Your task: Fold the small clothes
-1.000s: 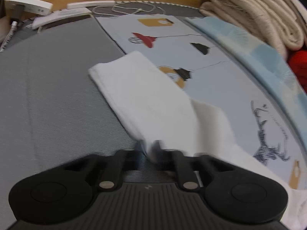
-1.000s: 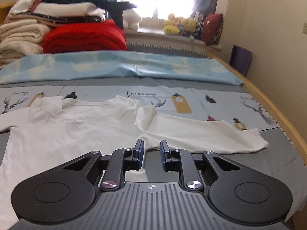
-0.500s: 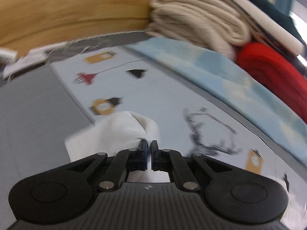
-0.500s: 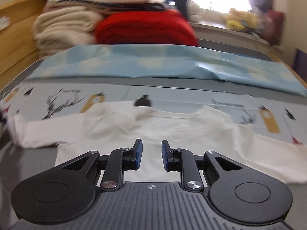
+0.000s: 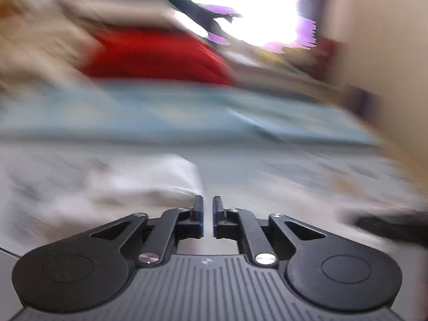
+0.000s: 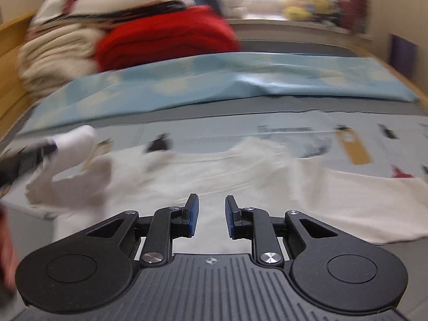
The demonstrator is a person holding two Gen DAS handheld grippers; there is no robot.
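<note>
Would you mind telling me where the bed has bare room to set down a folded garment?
Bare grey sheet runs between the blue pillow and the white shirt; printed sheet shows at far right. The far left is crowded: stacked blankets, and the left gripper by the lifted sleeve.

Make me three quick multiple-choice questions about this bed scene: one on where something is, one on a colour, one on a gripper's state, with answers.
1. Where does the white shirt lie?
A. on the printed sheet
B. on top of the blanket stack
C. on the windowsill

2. What colour is the folded blanket beside the beige blanket stack?
A. green
B. red
C. black

3. How do the right gripper jaws stand?
A. clamped on a sleeve
B. clamped on the blue quilt
C. apart, with nothing between them

Answers: 1 A, the shirt is spread flat on the print. 2 B, it shows bright red in both views. 3 C, a clear gap shows between the blue pads above the shirt.
</note>
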